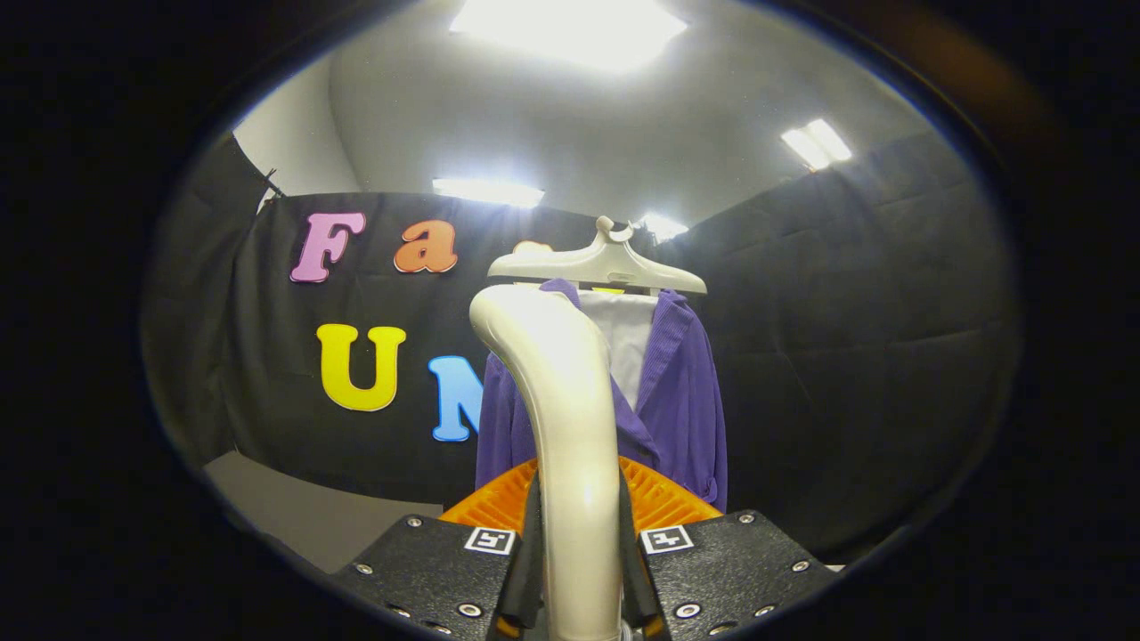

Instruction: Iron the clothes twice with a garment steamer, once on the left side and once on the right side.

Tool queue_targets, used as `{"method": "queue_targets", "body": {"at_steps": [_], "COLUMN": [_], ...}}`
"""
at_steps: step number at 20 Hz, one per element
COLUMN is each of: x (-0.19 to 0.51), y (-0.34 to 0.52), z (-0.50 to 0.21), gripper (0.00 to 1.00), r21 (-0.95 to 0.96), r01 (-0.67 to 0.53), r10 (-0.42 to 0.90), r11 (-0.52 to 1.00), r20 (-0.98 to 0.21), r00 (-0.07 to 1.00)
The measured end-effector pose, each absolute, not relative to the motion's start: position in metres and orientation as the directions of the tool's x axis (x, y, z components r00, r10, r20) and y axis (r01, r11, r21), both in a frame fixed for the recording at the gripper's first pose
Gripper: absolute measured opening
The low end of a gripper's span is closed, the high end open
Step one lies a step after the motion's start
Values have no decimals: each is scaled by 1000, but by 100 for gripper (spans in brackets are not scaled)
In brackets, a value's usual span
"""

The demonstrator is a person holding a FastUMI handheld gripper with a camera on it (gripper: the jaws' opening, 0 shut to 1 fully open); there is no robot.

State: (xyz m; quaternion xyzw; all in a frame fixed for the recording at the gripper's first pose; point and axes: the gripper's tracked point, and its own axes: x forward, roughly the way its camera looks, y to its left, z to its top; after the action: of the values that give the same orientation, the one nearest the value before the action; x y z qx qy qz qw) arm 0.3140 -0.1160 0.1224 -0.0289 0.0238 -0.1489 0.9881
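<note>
Gripping steamer handle [570, 427] between jaws (garment [686, 392] beyond)

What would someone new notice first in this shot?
The pale steamer handle rises between the gripper fingers, which press on it from both sides. Just beyond it a purple garment hangs on a light hanger before the black cloth wall, with bright ceiling lights above.

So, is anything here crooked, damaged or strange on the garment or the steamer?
Nothing clearly stands out. The purple garment hangs on its hanger, open at the front over a pale panel, beyond the fingers. The gripper is shut on the steamer handle, which rises upright between the fingers. The steamer's head faces away, so its state cannot be judged.
</note>
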Motion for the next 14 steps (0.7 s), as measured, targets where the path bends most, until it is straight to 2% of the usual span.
{"method": "queue_targets", "body": {"at_steps": [6,14], "x": [376,397], "y": [-131,-156], "z": [126,61], "gripper": [37,37], "r21": [-87,-122], "r01": [326,378], "r10": [-327,-387], "r11": [941,918], "r20": [0,-55], "r00": [945,920]}}
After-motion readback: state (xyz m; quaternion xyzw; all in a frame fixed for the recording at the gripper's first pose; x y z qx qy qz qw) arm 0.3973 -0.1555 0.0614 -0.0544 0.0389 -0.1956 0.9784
